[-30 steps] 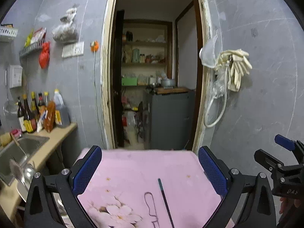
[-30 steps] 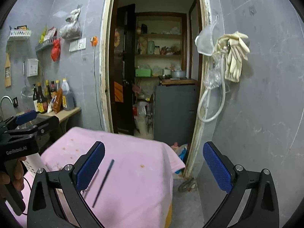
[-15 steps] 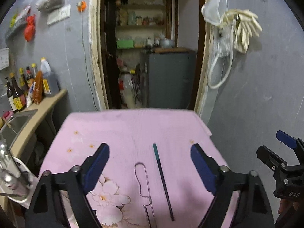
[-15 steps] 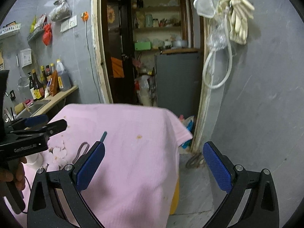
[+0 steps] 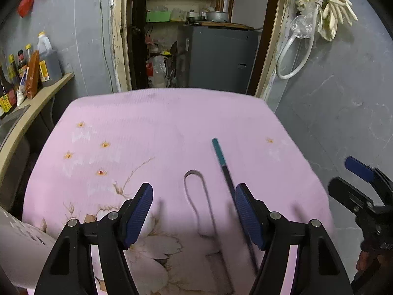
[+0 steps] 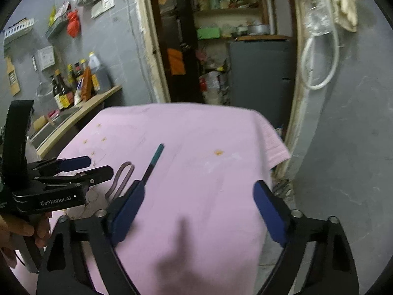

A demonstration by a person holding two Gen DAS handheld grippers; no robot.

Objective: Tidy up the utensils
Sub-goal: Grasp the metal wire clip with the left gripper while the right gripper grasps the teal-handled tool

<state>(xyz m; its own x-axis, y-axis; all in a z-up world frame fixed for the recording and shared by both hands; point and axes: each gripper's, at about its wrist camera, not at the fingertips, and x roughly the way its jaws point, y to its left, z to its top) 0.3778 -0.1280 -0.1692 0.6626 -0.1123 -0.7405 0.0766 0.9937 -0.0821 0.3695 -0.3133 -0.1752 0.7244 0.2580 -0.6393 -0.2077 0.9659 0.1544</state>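
Pink floral cloth [image 5: 152, 123] covers the table by a doorway. Left gripper [image 5: 194, 212], jaws apart and just been narrowing, straddles a wire-loop utensil [image 5: 196, 191]; dark chopstick [image 5: 222, 162] just beside its right pad. Only the right wrist view shows the right gripper [image 6: 196, 209], also narrowing, over bare cloth.

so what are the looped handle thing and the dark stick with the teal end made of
The thin looped wire utensil looks like bare metal: grey and slightly shiny. The slim dark chopstick with a teal tip looks like matte plastic or coated wood; blur leaves it open. Both lie on the pink floral cloth.
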